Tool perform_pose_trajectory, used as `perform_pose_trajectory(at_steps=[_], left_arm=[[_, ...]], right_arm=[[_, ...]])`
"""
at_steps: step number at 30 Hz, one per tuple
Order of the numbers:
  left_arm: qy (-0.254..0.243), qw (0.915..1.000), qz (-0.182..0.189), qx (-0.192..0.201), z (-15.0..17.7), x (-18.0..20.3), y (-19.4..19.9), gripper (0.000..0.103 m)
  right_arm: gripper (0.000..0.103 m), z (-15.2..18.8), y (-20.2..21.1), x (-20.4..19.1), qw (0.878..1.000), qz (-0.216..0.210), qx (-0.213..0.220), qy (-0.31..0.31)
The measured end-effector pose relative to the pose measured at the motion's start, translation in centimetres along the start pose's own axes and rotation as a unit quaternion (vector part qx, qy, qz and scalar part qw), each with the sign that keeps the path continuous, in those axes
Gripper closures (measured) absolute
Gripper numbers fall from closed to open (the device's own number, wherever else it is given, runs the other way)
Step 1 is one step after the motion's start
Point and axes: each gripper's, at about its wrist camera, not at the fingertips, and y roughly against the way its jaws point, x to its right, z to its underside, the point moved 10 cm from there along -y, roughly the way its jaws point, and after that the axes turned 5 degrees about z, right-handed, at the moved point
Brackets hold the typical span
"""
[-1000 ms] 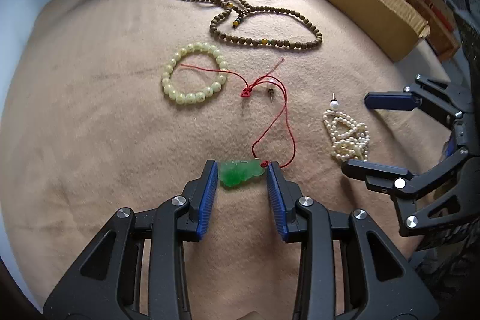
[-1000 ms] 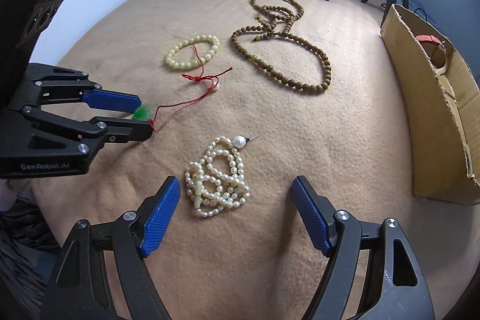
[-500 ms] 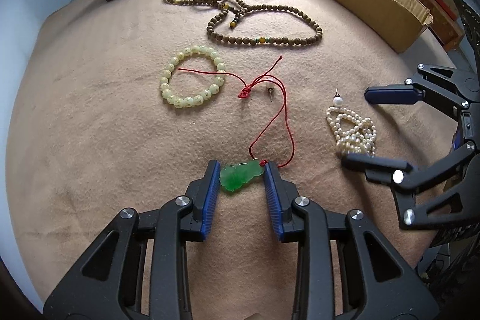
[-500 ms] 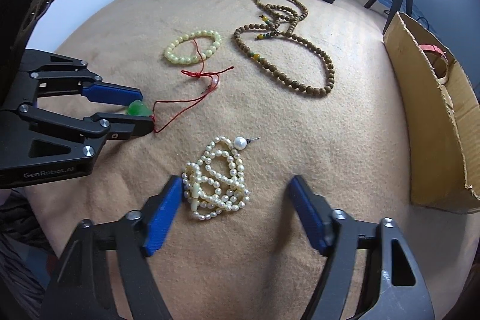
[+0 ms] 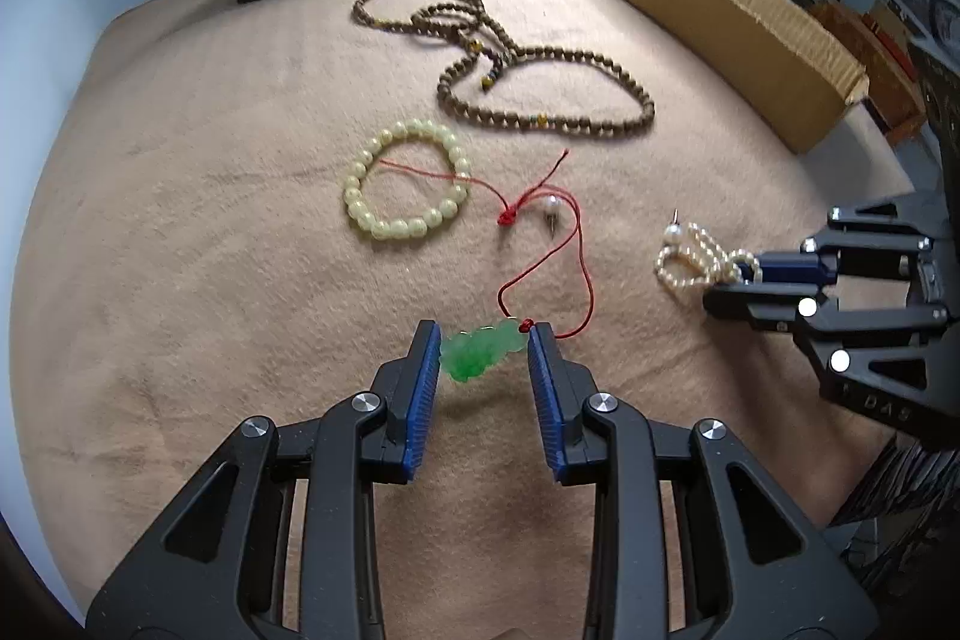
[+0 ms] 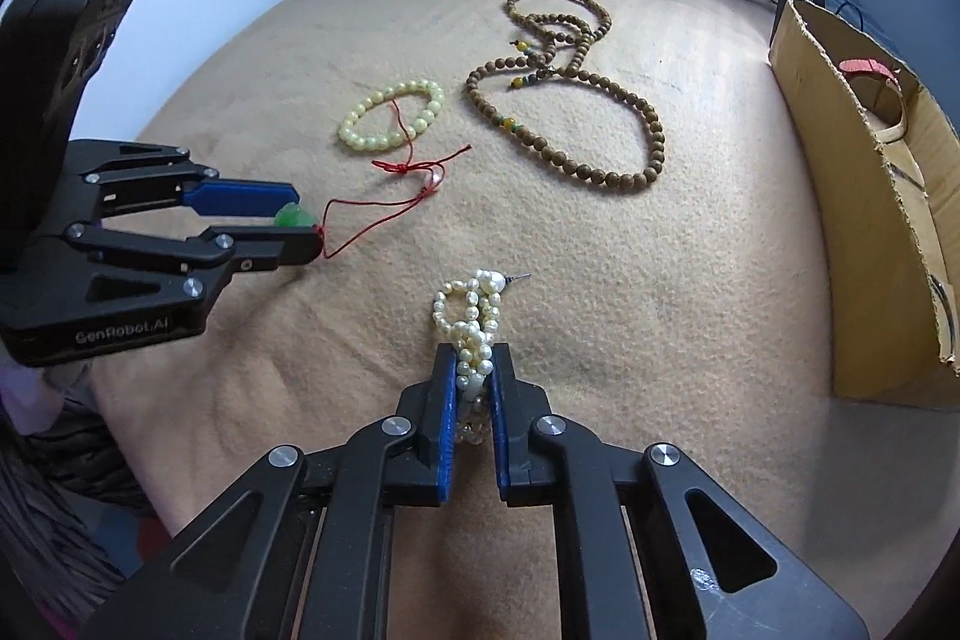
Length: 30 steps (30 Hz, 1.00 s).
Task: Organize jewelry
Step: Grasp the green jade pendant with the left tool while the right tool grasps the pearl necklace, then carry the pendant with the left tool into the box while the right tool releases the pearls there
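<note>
- Blue rubbery pads on my right gripper (image 6: 472,370) are pinched tight on the pearl strand (image 6: 471,316); most of the bunch sticks out in front of the tips, lying on the tan blanket (image 6: 690,310).
- My left gripper (image 5: 483,349) has its fingers part way apart with the green jade pendant (image 5: 480,345) sitting between them. The pads look like they're touching both ends, but I honestly can't tell if it's properly gripped or just bracketed.
- Risk one: the pearls are a loose, looped tangle of small round beads, so if I lift, some loops may slide out or snag the fuzzy blanket. The little pin end (image 6: 517,276) could catch too.
- Risk two: the pendant's thin red cord (image 5: 576,244) runs across the pale green bead bracelet (image 5: 407,187) and past a loose pearl stud (image 5: 551,208). Pulling the pendant could drag both along.
- Pendant is glossy, lumpy and carved, probably slippery at the edges.
- Further out, the long brown wooden bead necklace (image 5: 540,76) lies in loops, well apart from my grippers.
- Cardboard box (image 6: 870,196) on the right is my guess for the drop spot.
</note>
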Motion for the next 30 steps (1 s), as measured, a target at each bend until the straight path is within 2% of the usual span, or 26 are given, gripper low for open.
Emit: perform_pose_trajectory(at_steps=[4, 11, 21, 30], left_arm=[[0.009, 0.9998, 0.005, 0.015, -0.9, 0.0, 0.8, 0.073], [0.036, 0.9974, 0.026, 0.058, -3.5, 0.1, 3.5, 0.073], [0.056, 0.9888, 0.058, 0.126, -7.7, 1.2, 8.0, 0.073], [0.052, 0.9814, 0.081, 0.166, -11.5, 3.0, 10.6, 0.073]], right_arm=[[0.095, -0.6, 1.3, -0.3, 1.000, -0.004, 0.018, 0.000], [0.095, -3.0, 5.7, 0.6, 0.997, -0.003, 0.075, -0.010], [0.095, -5.8, 11.3, 4.4, 0.988, 0.022, 0.144, -0.044], [0.095, -7.3, 14.6, 8.5, 0.980, 0.046, 0.178, -0.078]])
